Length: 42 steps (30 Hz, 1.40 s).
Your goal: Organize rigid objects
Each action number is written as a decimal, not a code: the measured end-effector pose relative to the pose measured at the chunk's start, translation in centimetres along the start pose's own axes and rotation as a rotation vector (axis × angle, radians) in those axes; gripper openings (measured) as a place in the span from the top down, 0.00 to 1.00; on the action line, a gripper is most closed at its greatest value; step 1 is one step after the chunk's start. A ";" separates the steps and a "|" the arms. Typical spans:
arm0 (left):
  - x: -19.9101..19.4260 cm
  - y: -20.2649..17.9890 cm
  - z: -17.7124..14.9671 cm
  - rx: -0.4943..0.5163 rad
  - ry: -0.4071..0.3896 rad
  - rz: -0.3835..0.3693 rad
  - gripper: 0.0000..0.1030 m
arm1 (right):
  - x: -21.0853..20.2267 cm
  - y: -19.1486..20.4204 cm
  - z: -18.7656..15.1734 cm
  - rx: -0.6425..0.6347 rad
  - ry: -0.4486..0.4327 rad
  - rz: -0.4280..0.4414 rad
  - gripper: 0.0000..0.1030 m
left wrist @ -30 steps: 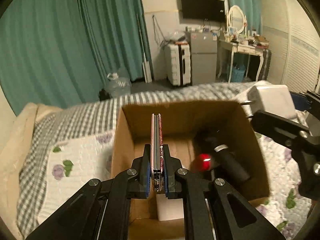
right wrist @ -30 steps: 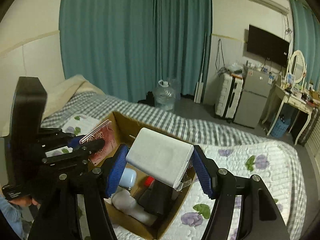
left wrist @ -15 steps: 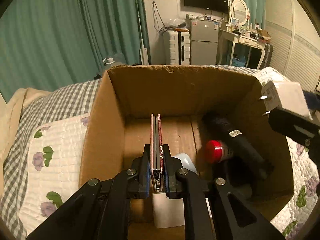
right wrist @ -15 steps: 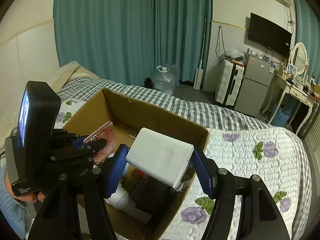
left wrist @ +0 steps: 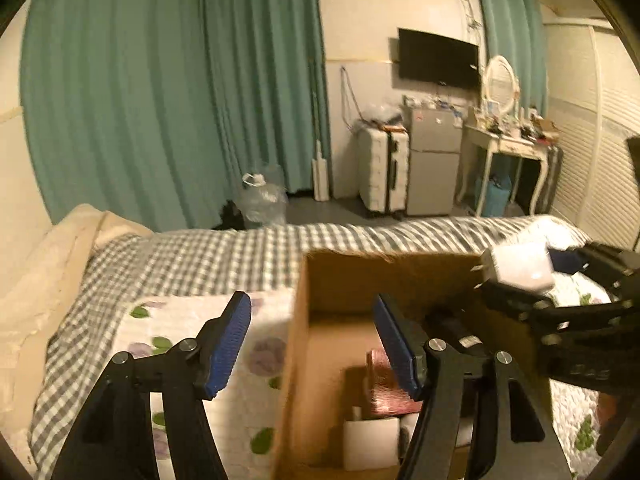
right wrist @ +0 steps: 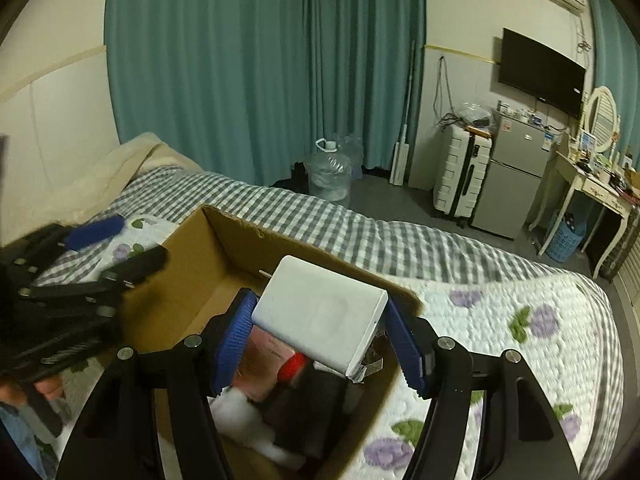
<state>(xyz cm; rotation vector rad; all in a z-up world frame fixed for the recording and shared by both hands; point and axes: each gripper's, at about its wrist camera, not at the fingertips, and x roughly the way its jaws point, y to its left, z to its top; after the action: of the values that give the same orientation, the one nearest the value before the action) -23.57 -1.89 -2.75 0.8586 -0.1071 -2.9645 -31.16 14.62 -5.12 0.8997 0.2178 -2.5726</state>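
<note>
White charger block (right wrist: 320,314) clamped in right gripper (right wrist: 318,340) over cardboard box (left wrist: 320,280) holding pink case (left wrist: 386,384); left gripper (left wrist: 312,344) spread wide, empty.

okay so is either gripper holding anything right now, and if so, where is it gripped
The right gripper holds a white charger block, pinched across its two narrow sides above the cardboard box. The left gripper is open and empty.

White charger (right wrist: 320,314) — tilted, above box (right wrist: 192,268)
</note>
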 end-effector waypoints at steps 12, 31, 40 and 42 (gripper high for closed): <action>0.0 1.2 -0.7 -0.003 -0.009 0.059 0.34 | 2.2 1.7 -1.3 -0.039 -0.004 -0.043 0.11; -19.0 -0.6 2.0 0.017 -0.273 0.021 0.23 | -21.8 2.9 -1.5 0.080 -0.336 -0.227 0.00; -16.9 -1.1 -2.8 -0.011 -0.260 0.008 0.23 | -18.6 3.9 -6.0 0.120 -0.342 -0.183 0.00; -15.1 -0.9 -3.8 -0.002 -0.238 0.053 0.23 | -16.4 3.9 -7.1 0.116 -0.314 -0.186 0.00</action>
<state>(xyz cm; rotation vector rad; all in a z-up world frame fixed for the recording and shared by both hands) -8.82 -0.08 1.99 0.4909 -0.1336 -3.0026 -13.90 18.30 -0.48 0.5214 0.0635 -2.8795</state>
